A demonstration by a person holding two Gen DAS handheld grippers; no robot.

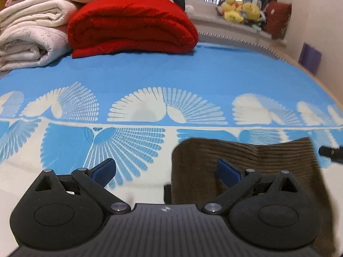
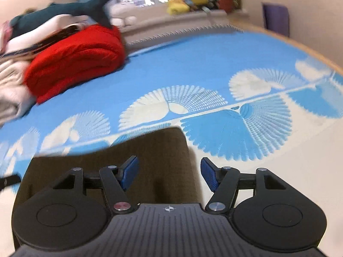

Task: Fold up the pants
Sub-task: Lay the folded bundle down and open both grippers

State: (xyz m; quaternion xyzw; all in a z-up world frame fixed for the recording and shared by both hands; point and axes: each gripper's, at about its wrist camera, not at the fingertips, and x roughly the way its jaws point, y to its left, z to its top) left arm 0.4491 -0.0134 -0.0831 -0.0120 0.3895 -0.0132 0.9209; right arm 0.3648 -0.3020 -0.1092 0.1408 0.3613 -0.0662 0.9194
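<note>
Brown corduroy pants [image 1: 246, 162] lie folded on a blue and white patterned bed sheet [image 1: 150, 79]. In the left wrist view my left gripper [image 1: 166, 172] is open and empty, above the pants' left edge, its right finger over the fabric. In the right wrist view the pants [image 2: 150, 150] lie low and left of centre. My right gripper [image 2: 169, 173] is open and empty above their right edge, its left finger over the fabric. The tip of the other gripper shows at the right edge of the left wrist view [image 1: 331, 152].
A folded red blanket [image 1: 133, 25] and stacked white bedding [image 1: 32, 32] lie at the far left of the bed. A dark plush shark [image 2: 64, 12] rests on the pile. Yellow plush toys [image 1: 240, 10] sit on the window ledge. A wall runs along the right.
</note>
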